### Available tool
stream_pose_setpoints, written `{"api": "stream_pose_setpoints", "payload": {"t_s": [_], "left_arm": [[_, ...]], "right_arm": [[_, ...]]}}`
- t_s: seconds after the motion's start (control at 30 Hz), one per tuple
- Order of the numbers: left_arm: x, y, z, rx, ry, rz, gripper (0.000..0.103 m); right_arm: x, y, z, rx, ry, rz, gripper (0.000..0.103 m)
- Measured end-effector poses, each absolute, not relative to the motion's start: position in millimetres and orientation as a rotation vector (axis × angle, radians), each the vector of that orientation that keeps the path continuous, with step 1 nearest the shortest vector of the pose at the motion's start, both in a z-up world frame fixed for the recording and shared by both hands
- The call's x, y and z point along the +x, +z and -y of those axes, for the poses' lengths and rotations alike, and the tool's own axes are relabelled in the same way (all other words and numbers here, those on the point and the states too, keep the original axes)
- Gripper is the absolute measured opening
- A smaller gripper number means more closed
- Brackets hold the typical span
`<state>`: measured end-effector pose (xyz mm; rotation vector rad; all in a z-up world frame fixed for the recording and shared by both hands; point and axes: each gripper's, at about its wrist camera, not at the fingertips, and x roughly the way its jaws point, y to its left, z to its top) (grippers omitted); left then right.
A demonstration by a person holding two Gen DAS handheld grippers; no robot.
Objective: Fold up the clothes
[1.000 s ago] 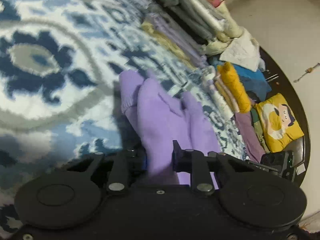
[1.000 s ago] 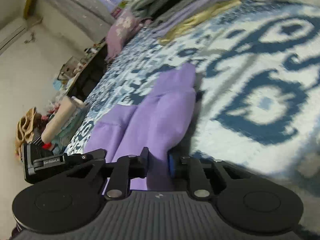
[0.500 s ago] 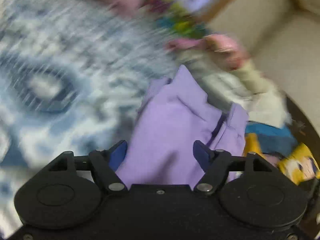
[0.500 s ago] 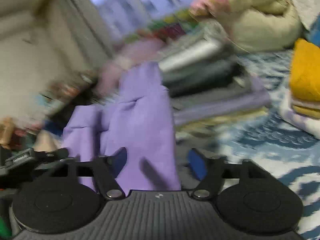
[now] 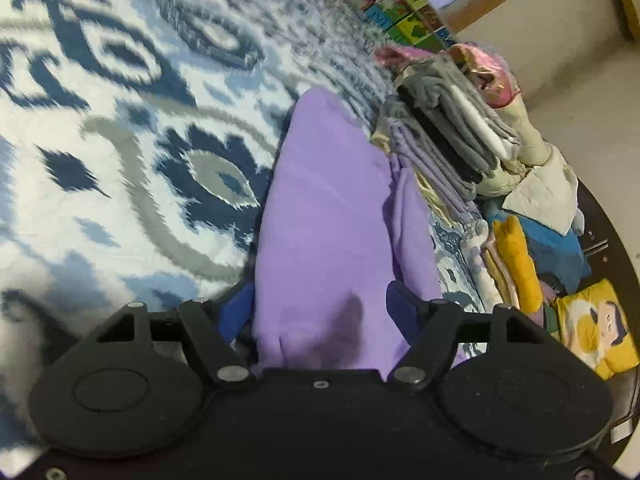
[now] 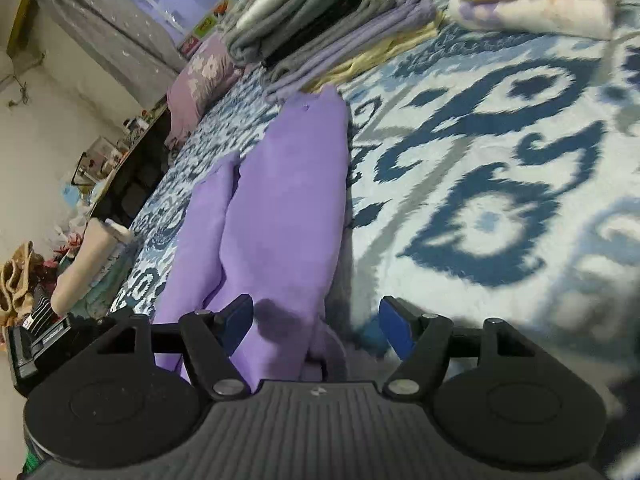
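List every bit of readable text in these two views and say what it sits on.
"M": coloured alphabet tiles along the wall, one letter legible; the rest are blurred.
Black device beside the bed: white lettering, too small to read.
Lavender garment, both grippers: no text visible.

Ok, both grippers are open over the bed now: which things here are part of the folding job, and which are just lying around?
In the job:
- purple garment, lying on the bedspread
- left gripper, open
- right gripper, open

Lying about:
- folded stack beside the garment
- yellow cartoon-print item
- floral pillow
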<state>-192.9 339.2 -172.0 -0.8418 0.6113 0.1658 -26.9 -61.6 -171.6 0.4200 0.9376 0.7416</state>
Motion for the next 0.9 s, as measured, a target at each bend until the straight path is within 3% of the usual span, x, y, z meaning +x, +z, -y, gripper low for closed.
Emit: {"api": "stream_pose_setpoints", "payload": {"t_s": [0.27, 0.53, 0.9], "left_arm": [[-238.5, -131.3, -293.1, -0.434, 0.069, -0.635, 0.073], [-263.1, -130.2, -232.1, 0.163, -0.084, -0.636, 0.073], [-243.6, -167.2, -201.6, 0.707, -0.189, -0.69, 0.073]], "right_arm": [[-66.4, -126.1, 76.5, 0.255, 0.832, -0.888, 0.07], [-121.1, -83.0, 58.7, -0.38, 0.985, -0.648, 0.07], [-186.3, -126.9, 7.8, -1.123, 1.053, -0.285, 0.068]]}}
